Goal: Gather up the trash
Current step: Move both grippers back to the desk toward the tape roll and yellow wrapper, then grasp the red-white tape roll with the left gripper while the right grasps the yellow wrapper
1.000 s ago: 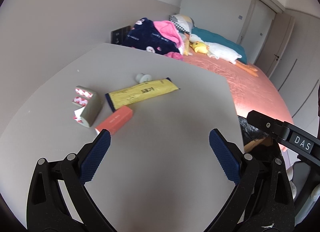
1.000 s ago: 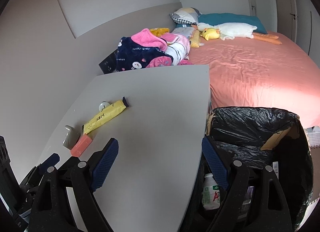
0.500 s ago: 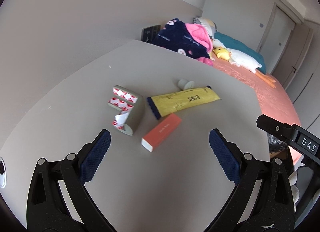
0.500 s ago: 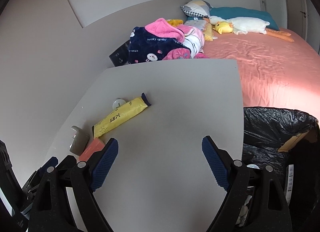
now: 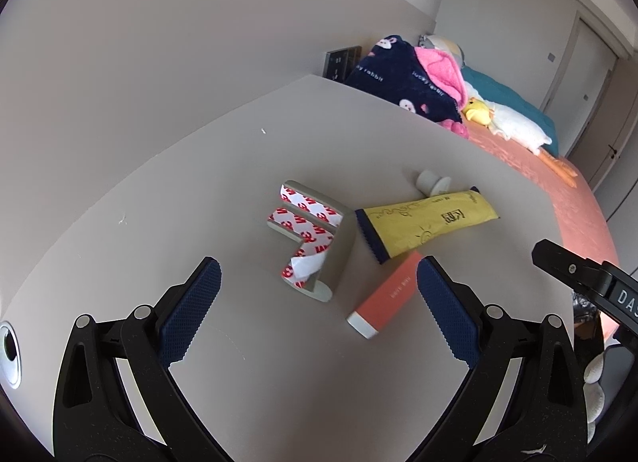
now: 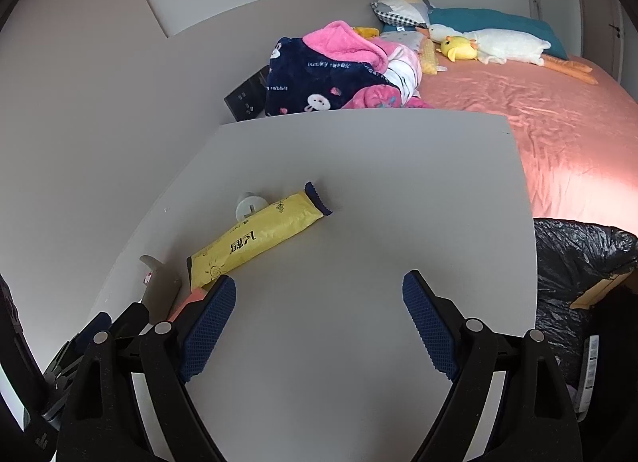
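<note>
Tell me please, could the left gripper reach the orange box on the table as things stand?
Probably yes: the left gripper is open, and the orange box lies flat just ahead, near its right finger, with nothing on top. The yellow packet touches only its far end.

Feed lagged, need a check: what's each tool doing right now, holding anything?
Left tool: open, holding nothing, above the table near the foam corner guard.
Right tool: open, holding nothing.
</note>
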The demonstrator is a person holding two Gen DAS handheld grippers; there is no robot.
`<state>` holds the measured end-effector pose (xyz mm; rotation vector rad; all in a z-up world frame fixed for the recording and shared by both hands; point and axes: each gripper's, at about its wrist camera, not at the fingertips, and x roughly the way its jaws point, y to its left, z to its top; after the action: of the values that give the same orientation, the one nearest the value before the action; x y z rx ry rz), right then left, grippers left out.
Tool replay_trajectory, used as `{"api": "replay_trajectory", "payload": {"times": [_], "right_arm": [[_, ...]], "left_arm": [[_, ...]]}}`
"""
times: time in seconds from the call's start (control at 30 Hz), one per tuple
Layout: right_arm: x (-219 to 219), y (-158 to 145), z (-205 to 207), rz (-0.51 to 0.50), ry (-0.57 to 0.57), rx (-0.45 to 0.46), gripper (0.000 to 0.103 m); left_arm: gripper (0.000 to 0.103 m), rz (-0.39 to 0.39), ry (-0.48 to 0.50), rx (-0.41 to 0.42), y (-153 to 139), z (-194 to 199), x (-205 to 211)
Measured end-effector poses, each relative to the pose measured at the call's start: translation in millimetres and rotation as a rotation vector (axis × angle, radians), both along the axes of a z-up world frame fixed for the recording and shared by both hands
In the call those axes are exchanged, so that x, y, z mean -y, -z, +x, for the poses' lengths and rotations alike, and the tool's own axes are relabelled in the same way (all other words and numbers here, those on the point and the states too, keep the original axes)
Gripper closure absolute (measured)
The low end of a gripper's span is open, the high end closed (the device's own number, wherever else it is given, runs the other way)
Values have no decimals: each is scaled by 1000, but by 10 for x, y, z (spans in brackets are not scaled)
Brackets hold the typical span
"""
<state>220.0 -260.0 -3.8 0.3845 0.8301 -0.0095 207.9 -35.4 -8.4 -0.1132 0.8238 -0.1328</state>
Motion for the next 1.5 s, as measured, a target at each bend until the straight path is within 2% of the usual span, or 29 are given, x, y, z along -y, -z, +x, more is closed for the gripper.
{"api": "replay_trajectory", "payload": {"times": [0.23,0.4,0.53,0.63,0.7,0.83,0.93,1.1,1.23,1.43,1.5], "right_arm": [[-60,28,127,-2,8,-14,17],[-124,69,252,2,25,-31,17],[-211,114,359,-3,30,-43,17],[-273,136,411,1,28,-53,17],[-338,136,457,-4,21,-57,17],[-443,140,558,-1,15,-70,17],[-496,164,645,6,27,-97,17],[-521,231,784,19,45,-154,17],[-515,244,811,31,55,-160,17],[-477,251,877,69,89,-159,35],[-495,246,908,67,74,-166,45]], "left_arm": [[17,16,13,-34,95,181,-26],[30,29,6,-57,160,265,-69],[30,12,11,-64,191,287,-101],[38,30,3,-45,184,286,-104],[46,18,18,-38,183,277,-106],[55,-1,57,-27,187,276,-71],[58,-37,66,-69,242,324,-95],[60,-54,45,-67,244,320,-152],[63,-54,47,-67,249,328,-142],[63,-64,41,-68,249,331,-153],[64,-64,41,-68,249,335,-150]]}}
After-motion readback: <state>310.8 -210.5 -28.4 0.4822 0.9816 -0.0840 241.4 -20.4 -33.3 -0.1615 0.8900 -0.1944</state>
